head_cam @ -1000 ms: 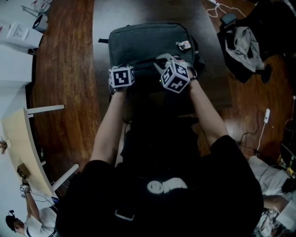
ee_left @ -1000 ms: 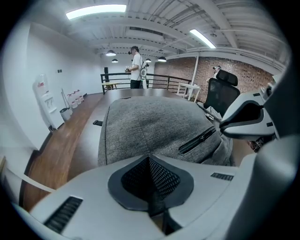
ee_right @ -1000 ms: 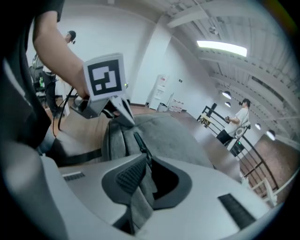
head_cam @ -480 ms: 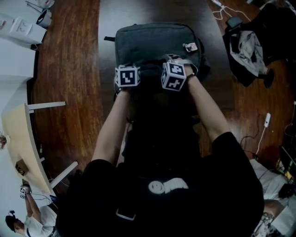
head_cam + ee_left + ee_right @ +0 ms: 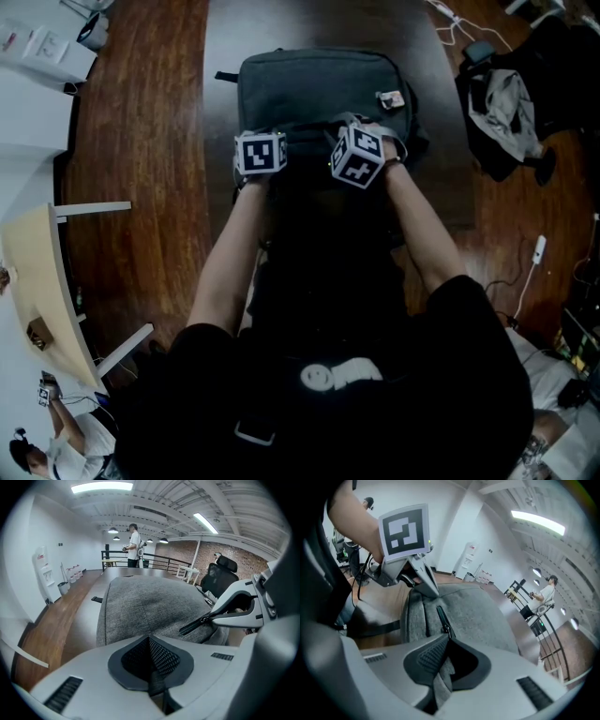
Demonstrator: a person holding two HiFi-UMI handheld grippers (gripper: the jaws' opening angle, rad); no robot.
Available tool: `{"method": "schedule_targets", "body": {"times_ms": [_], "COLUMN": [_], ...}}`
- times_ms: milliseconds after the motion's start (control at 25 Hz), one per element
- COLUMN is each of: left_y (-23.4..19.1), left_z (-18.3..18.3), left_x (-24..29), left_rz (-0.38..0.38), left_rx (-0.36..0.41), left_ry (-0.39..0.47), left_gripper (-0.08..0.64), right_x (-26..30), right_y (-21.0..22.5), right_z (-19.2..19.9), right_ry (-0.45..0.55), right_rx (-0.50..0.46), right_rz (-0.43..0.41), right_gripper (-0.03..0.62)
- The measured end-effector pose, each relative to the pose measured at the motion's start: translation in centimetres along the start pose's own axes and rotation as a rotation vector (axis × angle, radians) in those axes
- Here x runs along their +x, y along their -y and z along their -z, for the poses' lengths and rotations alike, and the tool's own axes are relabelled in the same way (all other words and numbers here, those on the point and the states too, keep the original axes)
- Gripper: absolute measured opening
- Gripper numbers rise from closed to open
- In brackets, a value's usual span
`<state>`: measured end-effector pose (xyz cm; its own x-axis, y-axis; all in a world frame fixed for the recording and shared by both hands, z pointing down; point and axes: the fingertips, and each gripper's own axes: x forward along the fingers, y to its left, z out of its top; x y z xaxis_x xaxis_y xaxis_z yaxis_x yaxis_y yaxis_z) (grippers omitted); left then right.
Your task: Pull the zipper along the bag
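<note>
The left gripper (image 5: 150, 658) has its jaws drawn together, pinching a thin dark strip at the near edge of the grey bag (image 5: 319, 84), whose body stretches away ahead of it. To its right, the right gripper (image 5: 447, 644) is closing its nearly shut jaws on the zipper pull (image 5: 445, 623), with a grey tab caught between the pads and the black zipper running forward from the tips. Compared with a second ago, both grippers sit at the same near edge of the bag, a little closer to each other.
</note>
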<state>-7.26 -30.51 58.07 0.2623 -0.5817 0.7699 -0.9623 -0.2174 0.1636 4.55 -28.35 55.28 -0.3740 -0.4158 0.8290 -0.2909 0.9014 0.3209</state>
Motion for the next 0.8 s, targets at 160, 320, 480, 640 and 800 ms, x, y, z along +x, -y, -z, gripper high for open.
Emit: {"method": "schedule_targets", "body": {"times_ms": [160,320,480,640,800], "left_y": [-0.1,-0.3,-0.1,-0.2,0.0], "left_z": [0.1,0.2,-0.2,-0.1,0.0], "left_x": [0.0,-0.1,0.0,0.0,0.0], "left_rz": [-0.009,-0.035,-0.038,-0.031,-0.023], "left_rx": [-0.022,-0.019,-0.004,-0.001,0.001], "left_ry": [-0.007,0.000,0.014,0.010,0.006], "left_gripper": [0.000,0.000,0.000,0.000,0.000], "right_x": [-0.4,0.4,0.3,-0.2,-0.6], "right_y": [1.4,0.0,0.2,0.8,1.2], "right_z": [-0.2,-1.5,-0.7,0.1,1.3], "right_ry": [-0.005,0.047,0.118,0.102,0.092], "right_rx": [0.233,0.558,0.694,0.660,0.655], "right_rz": [-0.084,-0.315,-0.346,-0.333,-0.320], "right_gripper": [0.028,0.017,0.015,0.017,0.017]}}
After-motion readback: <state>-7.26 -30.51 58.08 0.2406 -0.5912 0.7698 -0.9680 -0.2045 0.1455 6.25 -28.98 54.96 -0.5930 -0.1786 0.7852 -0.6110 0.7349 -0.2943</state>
